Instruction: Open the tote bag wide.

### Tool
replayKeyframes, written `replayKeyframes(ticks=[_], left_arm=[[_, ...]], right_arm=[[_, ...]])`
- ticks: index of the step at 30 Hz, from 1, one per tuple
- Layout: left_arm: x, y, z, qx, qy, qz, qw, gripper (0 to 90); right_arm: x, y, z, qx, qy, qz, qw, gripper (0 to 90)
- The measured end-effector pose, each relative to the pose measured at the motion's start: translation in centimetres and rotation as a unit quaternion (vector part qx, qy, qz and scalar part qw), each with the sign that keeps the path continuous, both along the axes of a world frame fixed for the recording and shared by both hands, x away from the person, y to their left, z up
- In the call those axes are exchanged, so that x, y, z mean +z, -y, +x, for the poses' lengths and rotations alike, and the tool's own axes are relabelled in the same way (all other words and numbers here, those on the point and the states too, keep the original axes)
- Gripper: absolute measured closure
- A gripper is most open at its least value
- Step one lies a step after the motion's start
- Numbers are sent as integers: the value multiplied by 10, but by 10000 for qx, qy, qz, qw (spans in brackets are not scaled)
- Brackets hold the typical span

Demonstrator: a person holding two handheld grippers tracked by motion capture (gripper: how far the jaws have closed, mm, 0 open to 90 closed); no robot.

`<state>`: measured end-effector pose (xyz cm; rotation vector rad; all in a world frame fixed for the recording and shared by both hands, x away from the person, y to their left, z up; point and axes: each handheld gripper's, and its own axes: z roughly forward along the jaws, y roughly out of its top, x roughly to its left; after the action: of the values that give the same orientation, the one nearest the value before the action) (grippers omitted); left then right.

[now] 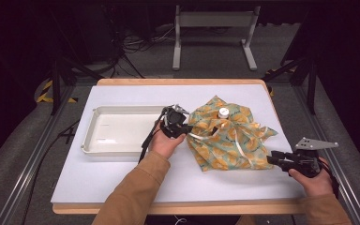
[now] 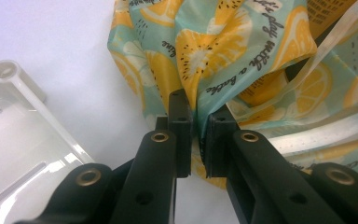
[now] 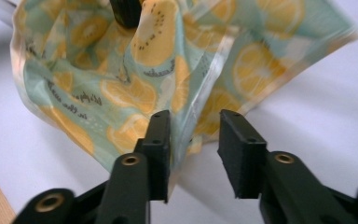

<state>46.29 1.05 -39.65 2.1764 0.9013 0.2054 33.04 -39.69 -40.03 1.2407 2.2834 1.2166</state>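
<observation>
Bag (image 1: 225, 138) edge near tray (image 1: 122, 147) (bare mat (image 1: 122, 183) elsewh.)

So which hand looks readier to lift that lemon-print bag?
Probably the left. The left gripper is pinched on the bag edge beside the tray, while the right gripper sits open at its corner.

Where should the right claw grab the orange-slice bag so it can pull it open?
Probably the loose front edge of the bag, coming in low from the person's right. There the film sticks out as a thin, upright fold just off the table, slim enough to fit between the right claw's open jaws. The left claw already pinches the opposite side.
</observation>
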Motion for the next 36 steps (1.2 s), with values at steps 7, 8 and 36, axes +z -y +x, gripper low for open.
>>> replayKeyframes(ticks=[7,8,36], left_arm=[[1,0,-1,-2,-4,-31,10000,808],[1,0,-1,1,-2,-40,10000,799],[74,6,-58,-1034,630,-1375,9831,398]], right_arm=[[28,4,-4,-55,717,208,9972,584],[33,3,-4,-51,808,221,9965,598],[47,-65,24,565,1344,296,9889,871]])
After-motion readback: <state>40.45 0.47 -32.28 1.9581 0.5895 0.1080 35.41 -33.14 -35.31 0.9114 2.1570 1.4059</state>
